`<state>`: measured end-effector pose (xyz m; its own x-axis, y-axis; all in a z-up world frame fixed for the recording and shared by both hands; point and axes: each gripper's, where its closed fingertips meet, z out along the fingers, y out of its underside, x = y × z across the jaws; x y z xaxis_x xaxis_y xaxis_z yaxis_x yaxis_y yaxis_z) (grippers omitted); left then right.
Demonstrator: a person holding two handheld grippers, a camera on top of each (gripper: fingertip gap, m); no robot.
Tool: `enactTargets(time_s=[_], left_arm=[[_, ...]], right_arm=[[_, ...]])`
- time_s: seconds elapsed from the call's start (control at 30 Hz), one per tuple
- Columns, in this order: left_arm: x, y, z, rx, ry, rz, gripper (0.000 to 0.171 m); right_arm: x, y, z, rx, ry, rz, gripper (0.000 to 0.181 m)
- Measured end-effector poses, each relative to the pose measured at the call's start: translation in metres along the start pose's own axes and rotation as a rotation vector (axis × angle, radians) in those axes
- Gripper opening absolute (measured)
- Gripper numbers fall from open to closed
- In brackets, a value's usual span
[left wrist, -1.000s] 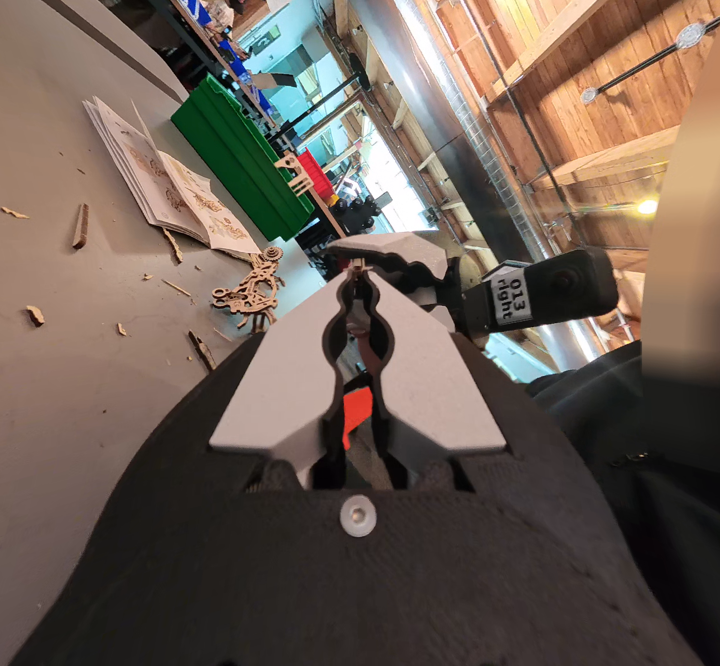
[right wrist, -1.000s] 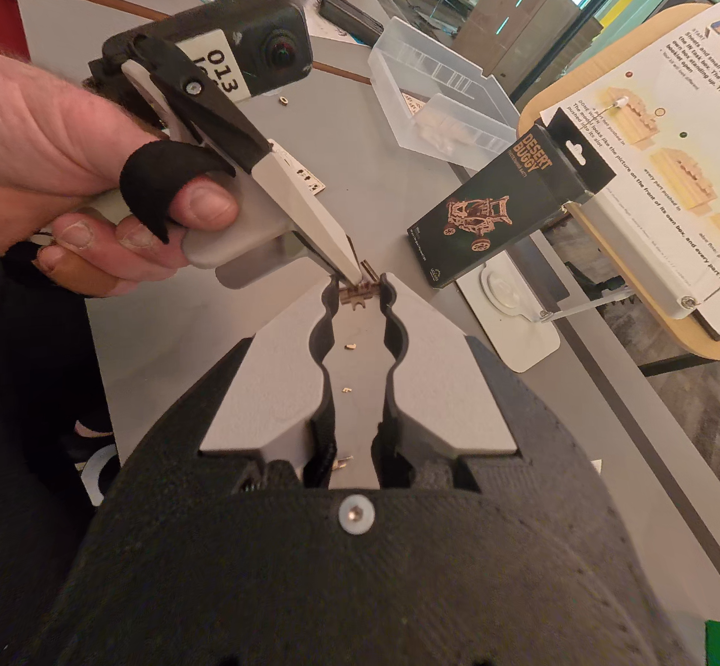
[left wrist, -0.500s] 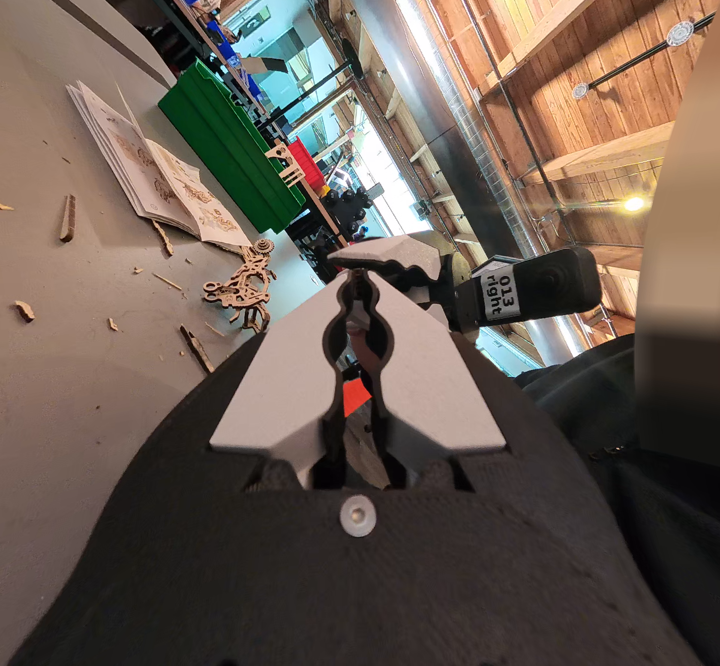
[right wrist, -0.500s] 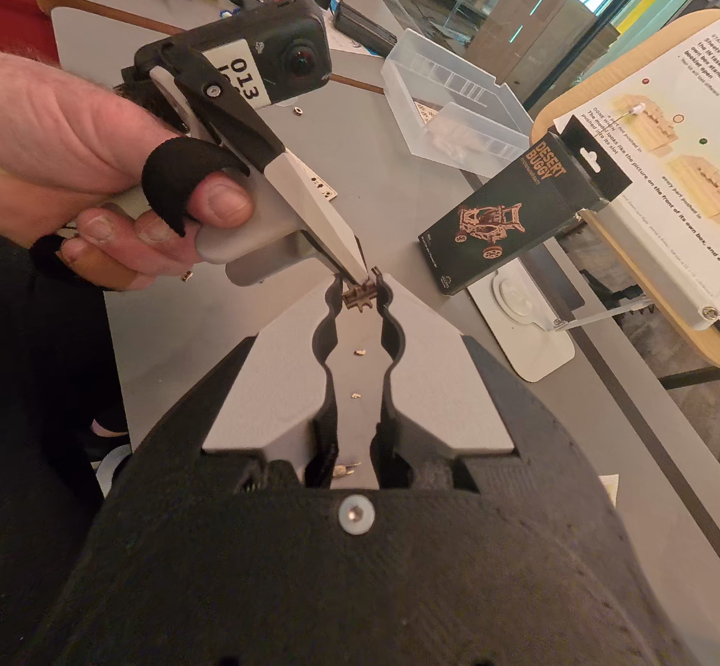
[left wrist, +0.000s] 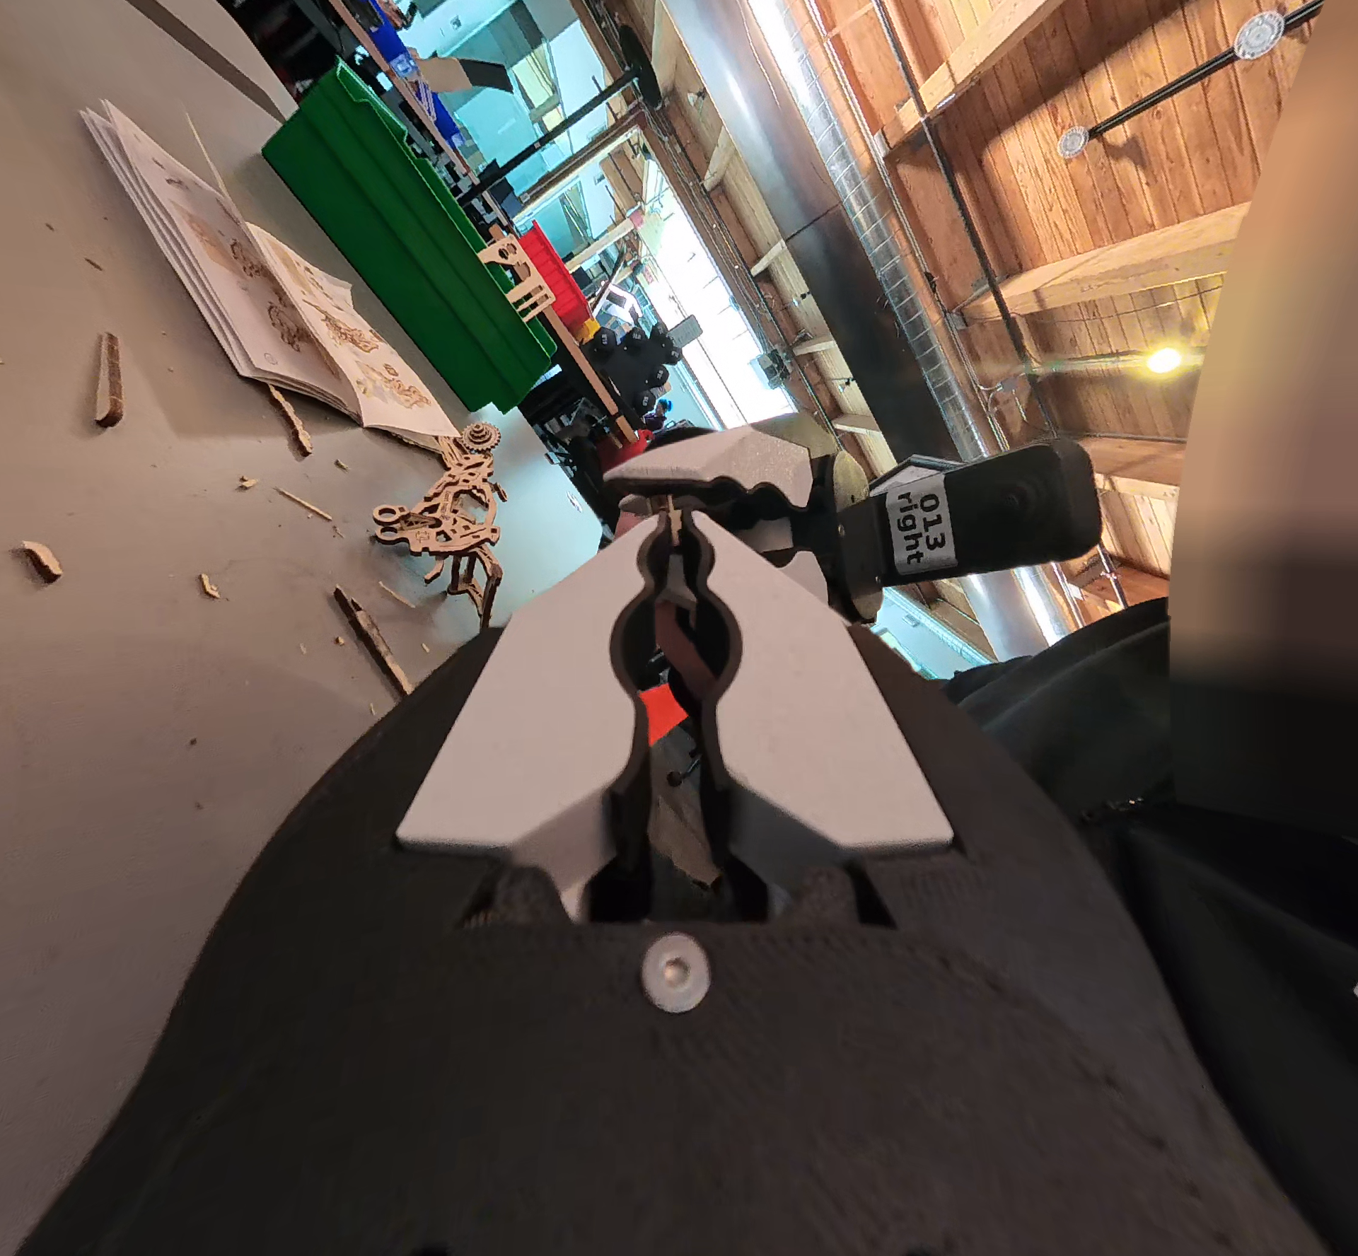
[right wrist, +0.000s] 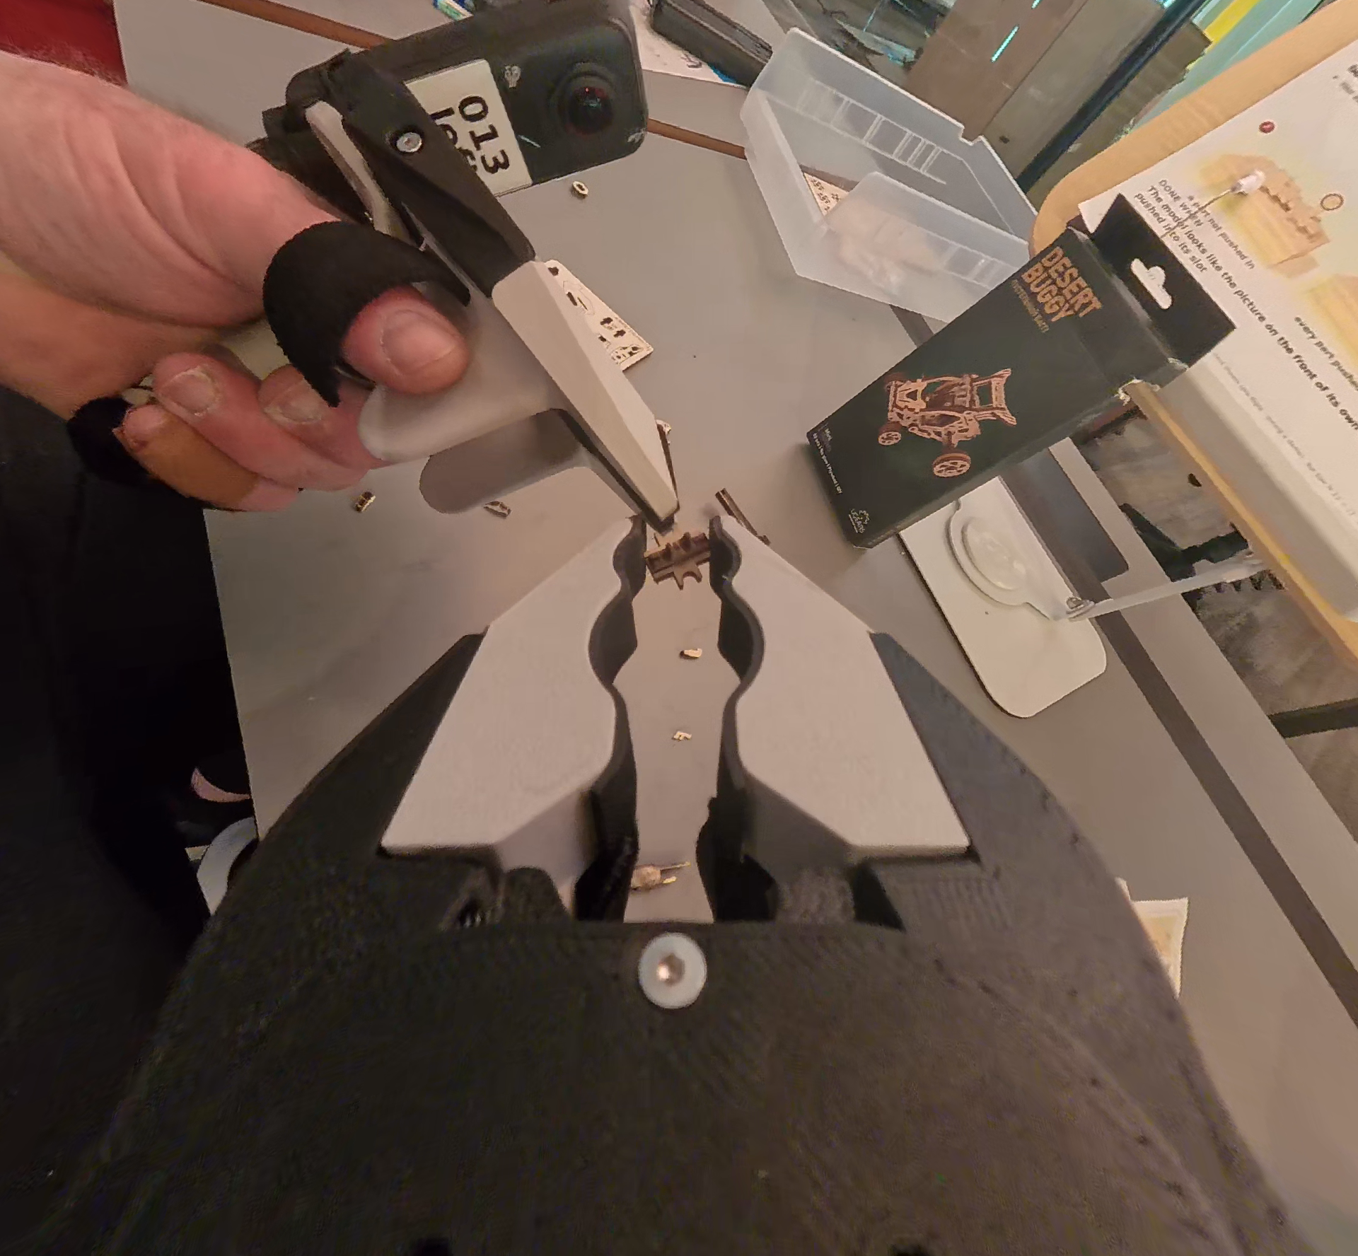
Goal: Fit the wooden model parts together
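One grey table (right wrist: 735, 354) carries the work; in the right wrist view its far-right edge runs from 1 o'clock down to 4 o'clock, and bare surface lies open at 9 o'clock of the gripper tips. One green bin (left wrist: 397, 229) stands at the table's far edge in the left wrist view, at 11 o'clock. One clear plastic tray (right wrist: 874, 192) sits at 1 o'clock in the right wrist view. One open instruction booklet (left wrist: 242, 280) lies at 10 o'clock, just beside the bin. One black model box (right wrist: 1021, 376) stands tilted at 2 o'clock near the table edge. One partly built wooden model (left wrist: 448, 515) rests on the table at 10 o'clock of the left gripper (left wrist: 672, 523).

The right gripper (right wrist: 676, 545) is narrowed to a small gap, clamping one small wooden part (right wrist: 677, 554) between its tips. The left gripper's tips are pressed nearly together on a thin wooden sliver (left wrist: 672, 514), meeting the right gripper's held part. One hand (right wrist: 184, 295) grips the left gripper's handle. Several wood scraps (left wrist: 106, 376) are scattered over the table; exact count cannot be told.
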<state>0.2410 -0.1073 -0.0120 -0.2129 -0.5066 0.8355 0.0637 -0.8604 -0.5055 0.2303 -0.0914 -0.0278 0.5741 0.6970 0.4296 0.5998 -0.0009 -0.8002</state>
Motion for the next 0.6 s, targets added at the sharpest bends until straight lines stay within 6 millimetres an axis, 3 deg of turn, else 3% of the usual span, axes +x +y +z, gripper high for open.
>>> enactTargets(time_s=[0.33,0.6], left_arm=[[-0.012,-0.001,-0.008,0.007,-0.066,0.036,0.011],[-0.011,0.004,-0.005,-0.022,-0.041,0.031,0.001]], right_arm=[[-0.007,0.002,0.003,-0.009,-0.022,-0.036,0.014],[-0.01,0.003,0.006,-0.013,-0.039,-0.032,0.014]])
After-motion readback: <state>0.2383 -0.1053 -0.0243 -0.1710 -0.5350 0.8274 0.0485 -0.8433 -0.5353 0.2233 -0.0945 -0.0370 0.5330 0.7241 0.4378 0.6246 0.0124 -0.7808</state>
